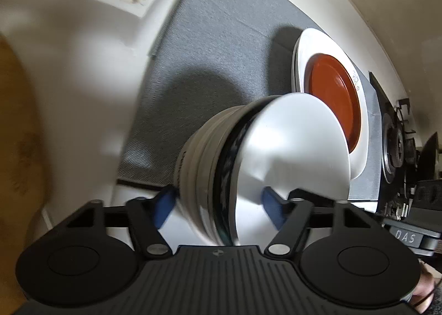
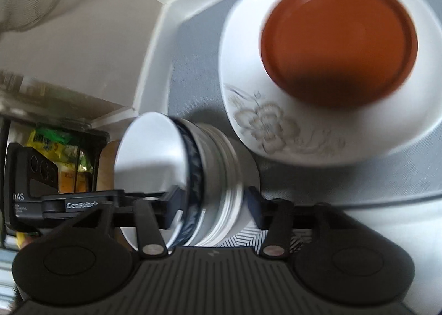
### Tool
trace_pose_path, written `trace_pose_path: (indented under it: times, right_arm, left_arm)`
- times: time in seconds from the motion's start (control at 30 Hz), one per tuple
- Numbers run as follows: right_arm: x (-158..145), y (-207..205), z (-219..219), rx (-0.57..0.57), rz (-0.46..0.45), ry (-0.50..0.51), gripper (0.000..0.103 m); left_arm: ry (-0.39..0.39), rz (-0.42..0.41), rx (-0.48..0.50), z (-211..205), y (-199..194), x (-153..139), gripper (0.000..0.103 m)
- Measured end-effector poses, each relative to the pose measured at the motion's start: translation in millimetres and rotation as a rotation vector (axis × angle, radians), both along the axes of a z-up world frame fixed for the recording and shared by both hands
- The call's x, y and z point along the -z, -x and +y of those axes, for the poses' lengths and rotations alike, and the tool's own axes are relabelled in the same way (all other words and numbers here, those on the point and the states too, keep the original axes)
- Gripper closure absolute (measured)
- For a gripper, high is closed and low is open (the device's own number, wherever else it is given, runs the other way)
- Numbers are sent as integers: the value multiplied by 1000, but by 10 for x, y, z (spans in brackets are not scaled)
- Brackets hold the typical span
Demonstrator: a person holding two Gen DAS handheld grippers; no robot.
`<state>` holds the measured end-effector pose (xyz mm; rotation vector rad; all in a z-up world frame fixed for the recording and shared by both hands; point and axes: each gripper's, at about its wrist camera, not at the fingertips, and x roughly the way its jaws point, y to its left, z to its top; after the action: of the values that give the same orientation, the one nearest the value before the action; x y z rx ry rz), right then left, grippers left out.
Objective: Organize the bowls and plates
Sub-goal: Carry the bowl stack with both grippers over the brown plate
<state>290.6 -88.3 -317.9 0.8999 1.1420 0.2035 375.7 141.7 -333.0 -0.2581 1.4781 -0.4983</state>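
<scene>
A stack of bowls (image 1: 221, 165) lies tipped on its side between both grippers, the rims seen edge on, with a dark blue patterned band on the outermost bowl. In the left wrist view the left gripper (image 1: 218, 204) straddles the stack: one blue-padded finger shows at the left of the stack's ribbed side, the other at the right against the white inside of the front bowl. The picture is blurred, so whether the pads press on the bowls I cannot tell; the fingers stand wide, about the width of the stack.

In the right wrist view the right gripper (image 2: 212, 204) takes the same stack of bowls (image 2: 193, 176) from the opposite side, its fingers set either side of the rims, and again contact is too smeared to judge. The left gripper (image 2: 55, 201) shows at the left there.

Just beyond the bowls, on a grey mat (image 1: 215, 38) covering the bench, stands a pile of white square plates (image 2: 276, 121) with a pale flower print, and a round brown plate (image 2: 339, 38) lies on top of it. In the left view the brown plate (image 1: 334, 94) is partly hidden behind the bowls. A stove burner (image 1: 395, 146) lies past the mat.
</scene>
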Motion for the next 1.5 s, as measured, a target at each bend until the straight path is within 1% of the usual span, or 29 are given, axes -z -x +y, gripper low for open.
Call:
trace_pose_path:
  times: [0.07,0.13,0.17,0.2,0.23,0.27,0.3,0.33,0.37,0.4,0.53,0.67,0.73,0.9,1.13,1.5]
  right_arm:
    - [111,18,-21,34,14,-32,36]
    - [187,41,-73,69,31,-95,37]
    - [191,63,-90,85,26,-109,39]
    - [173,78,-88,83,15,-105,40]
    - [139,88,-82,74,0,-90,44]
    - [94,102,-69,74,-17,-73,50]
    - [42,125,-69,84,-39,-59,54]
    - [-3,140,-82,87,-58,-51,58]
    - [-21,131,-84,81,-51,-46,59]
    - [-26,135,-81,83,-45,-41,60]
    - [-37,99,-79,92,-35,-37,61]
    - [-67,59,-57,98,-31,-23,61]
    - [-101,71,-114,93,-38,-16,61]
    - [-116,103,-186,98,-24,-13,61]
    - [-148,153,-244,107,-16,-34,61]
    - [-298,224,-363,109,-44,-35,61]
  left_arm:
    - [35,30,-26,39,-49,74,23]
    - [47,43,-34,74,-75,80,25]
    - [48,43,-33,87,-74,70,28]
    - [46,37,-30,88,-51,51,31]
    - [41,31,-23,99,-35,24,34]
    - [36,23,-11,108,-24,-12,39]
    - [33,20,-5,123,-18,-35,44]
    - [34,23,-5,147,-13,-53,47]
    - [39,31,-8,173,-14,-61,51]
    - [45,37,-11,191,-15,-57,52]
    - [27,39,-2,160,-11,-88,54]
    - [7,25,16,69,11,-139,59]
    - [6,28,20,-14,0,-116,59]
    - [9,44,24,-62,24,-123,59]
    - [-11,15,48,-129,35,-213,59]
    - [-11,-15,70,-159,50,-396,59]
